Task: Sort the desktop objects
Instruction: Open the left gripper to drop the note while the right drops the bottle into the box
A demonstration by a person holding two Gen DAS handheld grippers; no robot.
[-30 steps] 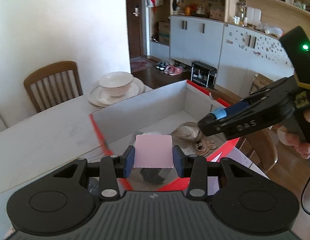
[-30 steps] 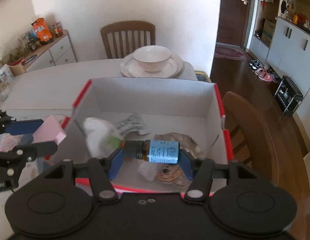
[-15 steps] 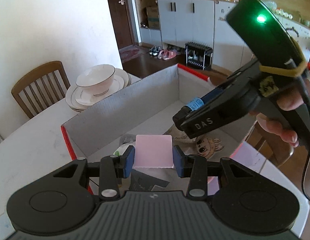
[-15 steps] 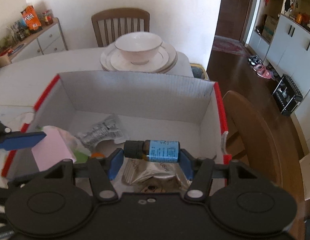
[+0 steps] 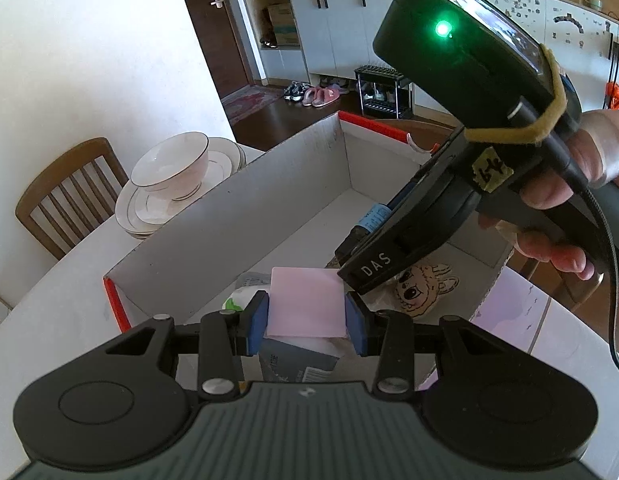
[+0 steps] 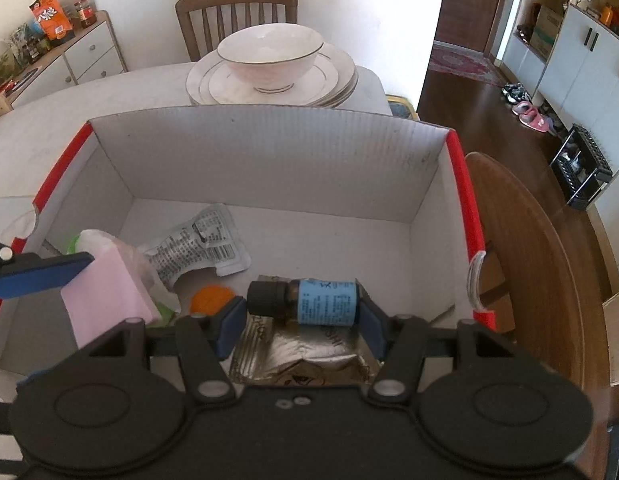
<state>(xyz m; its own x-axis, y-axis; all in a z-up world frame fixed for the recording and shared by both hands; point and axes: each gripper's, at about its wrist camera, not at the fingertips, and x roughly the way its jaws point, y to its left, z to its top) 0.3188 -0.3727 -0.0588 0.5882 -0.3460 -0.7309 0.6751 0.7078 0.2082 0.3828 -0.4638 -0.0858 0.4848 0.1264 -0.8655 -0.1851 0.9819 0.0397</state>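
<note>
Two grippers hang over one open box (image 6: 269, 152). The left gripper (image 5: 306, 316) is nearly closed, its blue pads pressed on both sides of one pink block (image 5: 305, 304), which hangs over the near left part of the box. The right gripper (image 6: 301, 312) stands somewhat wider, clamped end to end on one small brown bottle (image 6: 305, 300) with a black cap and blue label, lying crosswise just above a silver pouch (image 6: 305, 352). In the left view a hand (image 5: 569, 196) grips the right gripper's handle.

On the box floor I count one silver pouch with a cartoon face (image 5: 423, 288), one printed sachet (image 6: 197, 244), one orange disc (image 6: 211, 298), one white-and-green packet (image 6: 89, 240) and, under the block, one blue-grey carton (image 5: 297, 364). Beyond the box stand one bowl (image 6: 269, 58) on a stack of plates (image 6: 333, 80), then one chair (image 6: 235, 16).

Compared with a second ago, both grippers have come down and forward: the block, then over the box's near edge, is now inside it, and the bottle sits lower, close to the pouch. Both grips are unchanged.
</note>
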